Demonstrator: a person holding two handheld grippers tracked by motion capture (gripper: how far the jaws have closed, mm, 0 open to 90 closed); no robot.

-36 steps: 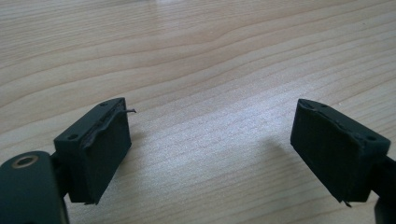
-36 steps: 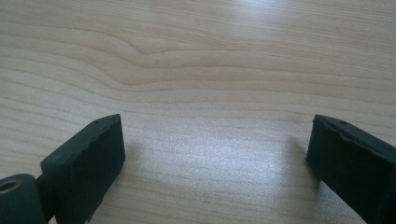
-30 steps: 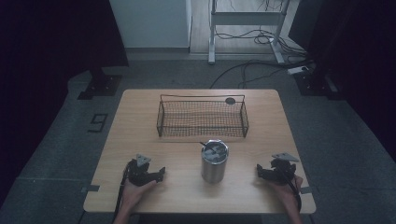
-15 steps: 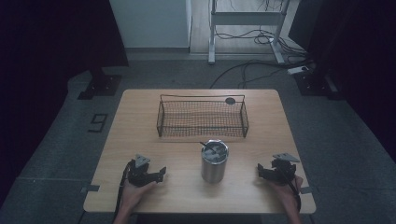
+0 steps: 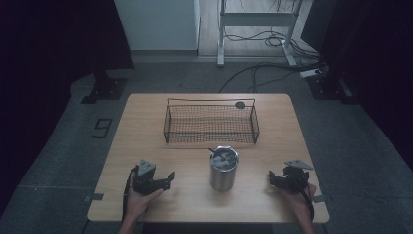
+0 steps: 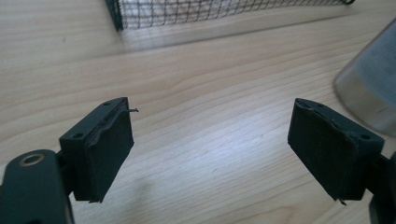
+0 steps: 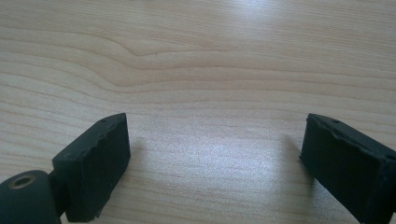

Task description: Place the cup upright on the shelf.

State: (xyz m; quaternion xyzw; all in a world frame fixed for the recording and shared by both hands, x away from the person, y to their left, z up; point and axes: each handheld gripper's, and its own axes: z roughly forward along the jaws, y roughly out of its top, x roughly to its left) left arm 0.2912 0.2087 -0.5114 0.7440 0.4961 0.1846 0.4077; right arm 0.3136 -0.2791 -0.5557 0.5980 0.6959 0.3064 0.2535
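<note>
Steel tumbler (image 5: 224,168) stands upright before our wire basket (image 5: 211,121), something dark inside; our left gripper (image 5: 163,179) and right gripper (image 5: 276,178) gape wide, empty.

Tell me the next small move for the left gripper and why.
Probably ease the left gripper toward the steel cup. Its jaws stand wide apart with nothing between them, low over the table. In the left gripper view the cup sits off to one side, not between them.

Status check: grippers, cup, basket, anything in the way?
Left gripper and right gripper open, empty, low over table. Steel cup upright between them. Wire basket behind it. Nothing blocking.
</note>
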